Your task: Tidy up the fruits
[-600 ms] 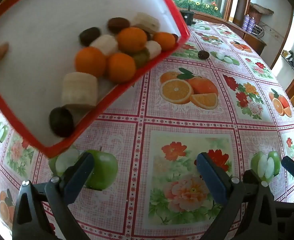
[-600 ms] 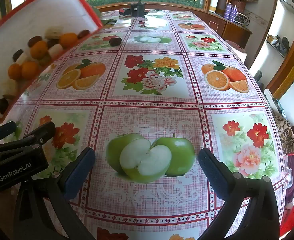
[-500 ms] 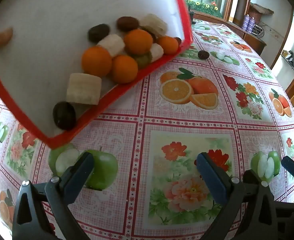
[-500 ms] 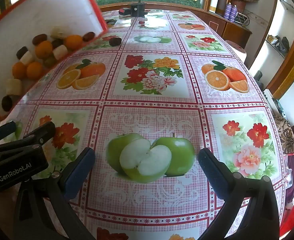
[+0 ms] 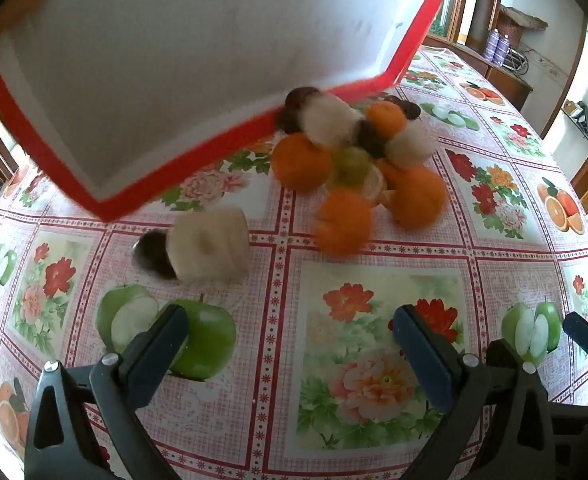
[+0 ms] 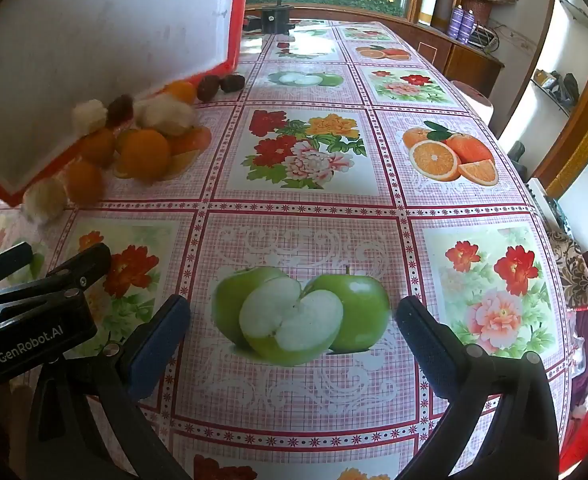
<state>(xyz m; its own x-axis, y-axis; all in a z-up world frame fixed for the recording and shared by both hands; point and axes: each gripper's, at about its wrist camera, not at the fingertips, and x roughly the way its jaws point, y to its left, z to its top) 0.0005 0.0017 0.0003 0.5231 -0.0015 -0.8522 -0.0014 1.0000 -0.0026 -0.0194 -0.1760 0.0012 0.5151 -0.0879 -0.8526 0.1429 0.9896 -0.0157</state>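
A tilted tray (image 5: 154, 80) hangs over the far left of the desk (image 5: 373, 280). Fruits (image 5: 353, 152) lie heaped on the desk just right of its lower edge. Nearer and to the left, one cut piece (image 5: 210, 244) lies apart, touching a date (image 5: 152, 254) on its left.

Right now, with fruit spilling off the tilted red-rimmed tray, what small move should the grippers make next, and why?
Probably hold off: the fruit pile is blurred, tumbling from the tray. Both the left gripper and right gripper are open and empty, clear of it.
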